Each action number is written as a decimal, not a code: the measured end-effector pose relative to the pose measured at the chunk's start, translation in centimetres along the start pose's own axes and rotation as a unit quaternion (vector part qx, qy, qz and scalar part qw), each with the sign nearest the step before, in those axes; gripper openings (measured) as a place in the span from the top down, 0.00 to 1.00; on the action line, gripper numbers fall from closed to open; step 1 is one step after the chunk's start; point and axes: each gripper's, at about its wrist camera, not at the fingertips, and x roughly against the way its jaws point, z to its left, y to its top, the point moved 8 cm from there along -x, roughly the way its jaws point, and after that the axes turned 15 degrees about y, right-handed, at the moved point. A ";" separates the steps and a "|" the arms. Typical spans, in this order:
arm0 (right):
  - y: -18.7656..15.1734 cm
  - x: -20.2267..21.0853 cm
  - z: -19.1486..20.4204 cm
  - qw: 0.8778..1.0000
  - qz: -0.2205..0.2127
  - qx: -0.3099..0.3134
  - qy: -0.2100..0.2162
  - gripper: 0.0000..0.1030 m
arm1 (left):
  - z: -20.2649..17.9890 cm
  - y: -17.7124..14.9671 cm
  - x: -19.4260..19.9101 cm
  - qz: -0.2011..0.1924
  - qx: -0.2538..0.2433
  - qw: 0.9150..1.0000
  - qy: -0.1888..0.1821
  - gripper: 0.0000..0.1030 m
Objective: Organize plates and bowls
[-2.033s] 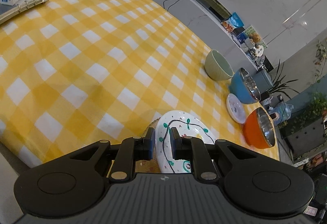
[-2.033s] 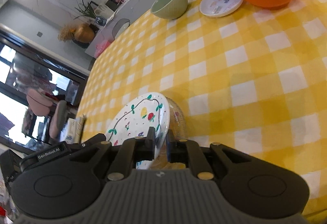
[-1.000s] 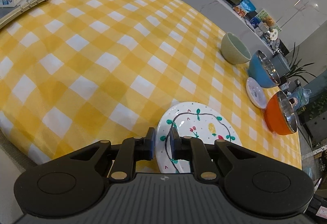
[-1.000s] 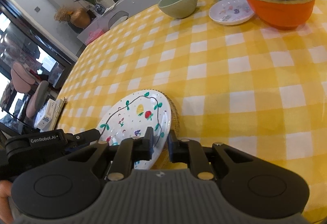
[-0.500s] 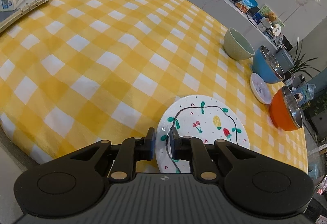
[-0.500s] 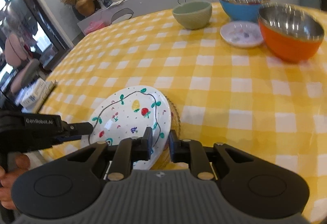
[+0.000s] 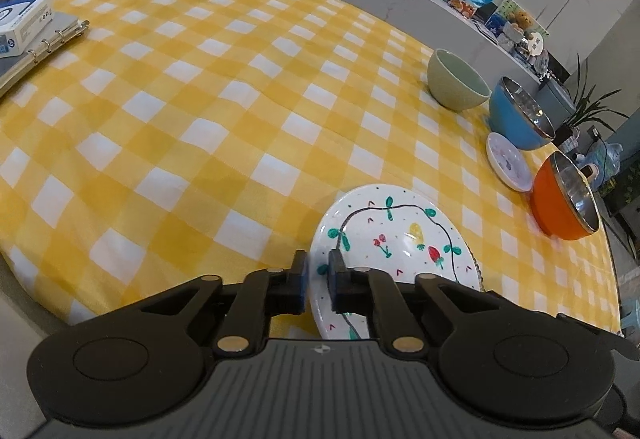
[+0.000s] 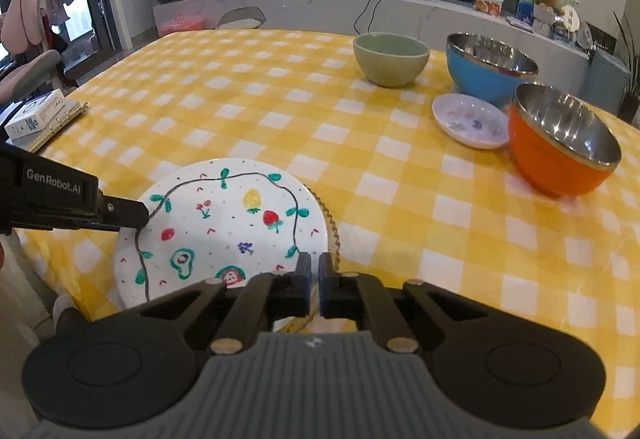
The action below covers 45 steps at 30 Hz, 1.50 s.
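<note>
**Painted plate held at two rim points over a second plate**

Painted plate sits at the near edge of the table, resting on a glass plate with a beaded rim that shows only along its right side. The left gripper is closed almost fully, its fingers pinching the painted plate's left rim. The right gripper is likewise nearly closed at the painted plate's near-right rim; whether it clamps the painted plate, the glass plate or both cannot be determined.

Risks, as judged from this position:
- Uneven lift between the two grippers would tilt the painted plate and could slide it off the glass plate.
- Thin rim grips on glazed ware may slip under the plate's weight.
- Both plates lie close to the table edge; a pull toward the operator could carry them over.

Beyond the painted plate, at the far right: a green bowl, blue bowl, small saucer and orange bowl. Far left of the plate: a ring binder bearing a white box. The table carries a yellow-and-white checked cloth. Behind it run a grey counter with a router, plants and a vase.
</note>
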 end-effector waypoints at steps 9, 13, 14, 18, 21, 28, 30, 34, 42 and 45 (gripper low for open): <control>0.3 0.7 -3.3 0.991 -0.018 -0.132 0.035 0.77 | -0.2 0.0 0.0 -0.001 -0.007 1.000 -0.004 0.92; -0.2 0.0 -3.3 0.983 -0.007 -0.171 0.065 0.86 | -0.2 0.0 0.0 -0.001 -0.011 1.000 -0.004 0.92; -0.3 -0.2 -3.2 0.983 -0.004 -0.170 0.066 0.86 | -0.3 0.0 0.0 -0.001 -0.012 1.000 -0.003 0.92; -0.4 -0.1 -2.9 0.985 -0.004 -0.163 0.062 0.83 | -0.4 0.1 0.3 -0.004 -0.011 1.000 -0.009 0.91; -0.1 0.3 -3.4 0.985 -0.013 -0.164 0.054 0.83 | -0.9 0.5 1.2 -0.020 -0.017 1.000 -0.011 0.91; 0.7 1.2 -6.2 0.978 -0.042 -0.205 0.020 0.81 | -3.6 1.6 2.2 -0.022 -0.041 0.999 -0.027 0.90; 0.9 1.3 -7.0 0.974 -0.050 -0.219 0.010 0.80 | -4.8 2.0 2.3 -0.020 -0.047 0.998 -0.036 0.89; 1.7 1.5 -8.4 0.969 -0.069 -0.237 -0.007 0.75 | -8.0 2.8 2.2 -0.020 -0.068 0.996 -0.050 0.89; 3.1 1.9 -11.6 0.950 -0.121 -0.286 -0.038 0.75 | -13.1 4.2 0.5 -0.033 -0.100 0.992 -0.066 0.84; 3.3 1.8 -13.0 0.941 -0.140 -0.303 -0.049 0.75 | -14.5 4.7 -0.6 -0.029 -0.103 0.991 -0.075 0.80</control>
